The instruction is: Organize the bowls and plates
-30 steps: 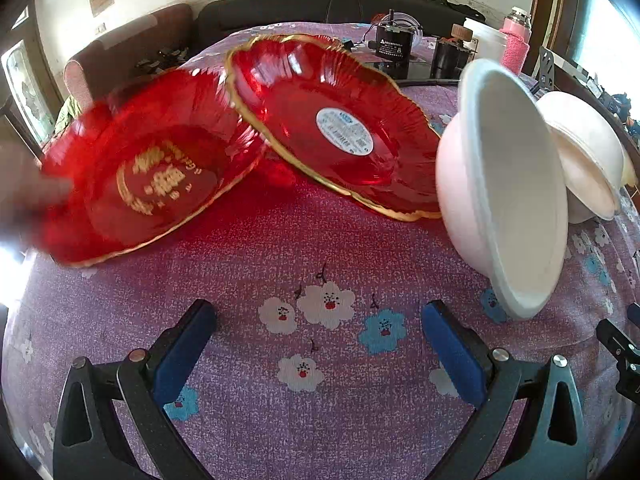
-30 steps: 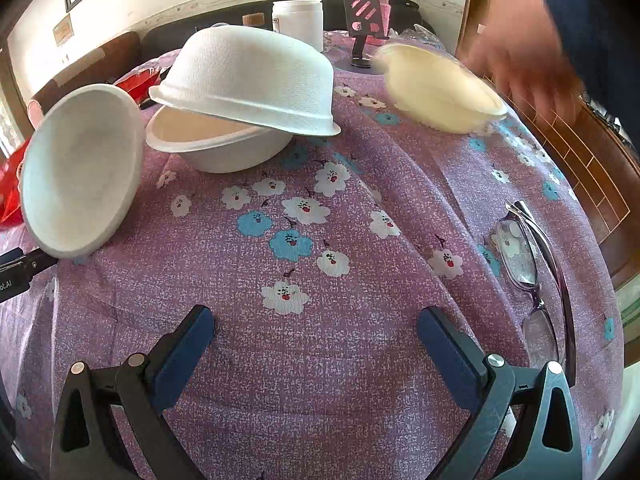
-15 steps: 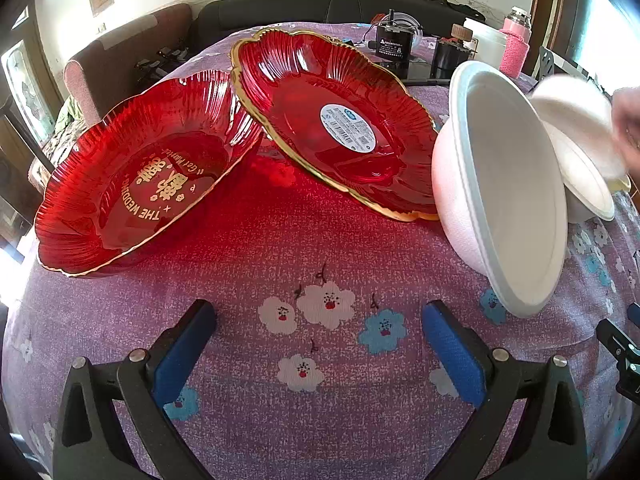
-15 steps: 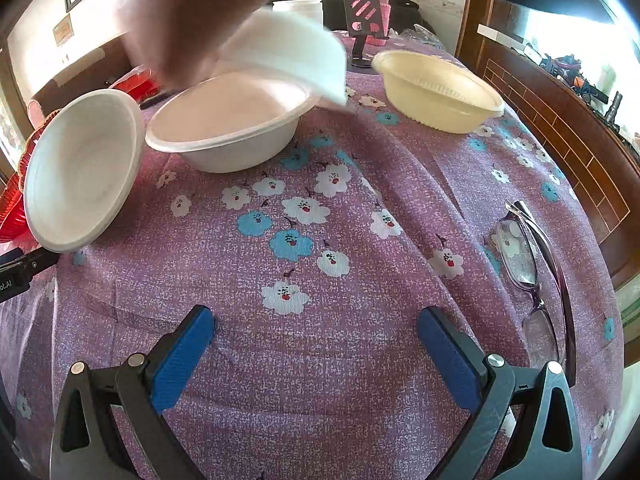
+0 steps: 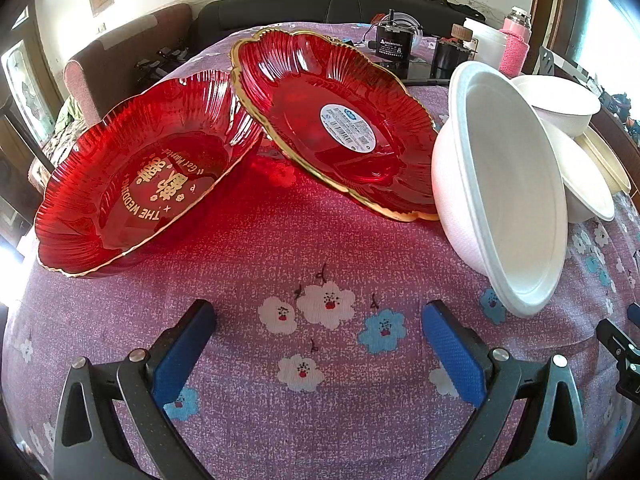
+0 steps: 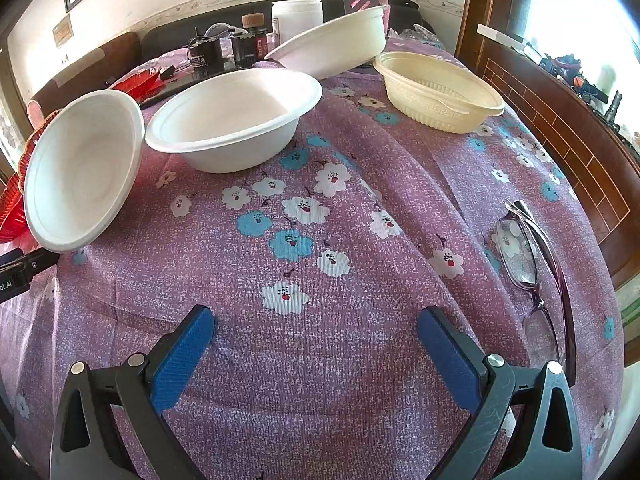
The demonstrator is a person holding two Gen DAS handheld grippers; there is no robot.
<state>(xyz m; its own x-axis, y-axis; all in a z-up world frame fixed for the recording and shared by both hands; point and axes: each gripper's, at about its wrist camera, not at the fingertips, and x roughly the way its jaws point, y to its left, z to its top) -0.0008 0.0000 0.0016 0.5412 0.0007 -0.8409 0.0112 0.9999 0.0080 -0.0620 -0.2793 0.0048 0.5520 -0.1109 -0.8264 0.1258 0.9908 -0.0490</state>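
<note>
Lying beside the cream bowl (image 6: 440, 92), glasses (image 6: 532, 264)

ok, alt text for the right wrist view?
Three white bowls and a cream plastic bowl sit on a purple floral tablecloth; one white bowl is tipped on its side. The open right gripper is empty; folded glasses lie right.

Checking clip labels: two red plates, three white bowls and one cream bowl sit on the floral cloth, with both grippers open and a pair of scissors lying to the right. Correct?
One slip: the item lying at the right is a pair of glasses, not scissors, as the right wrist view shows. The red plates, white bowls, cream bowl, left gripper and right gripper are as stated.
</note>
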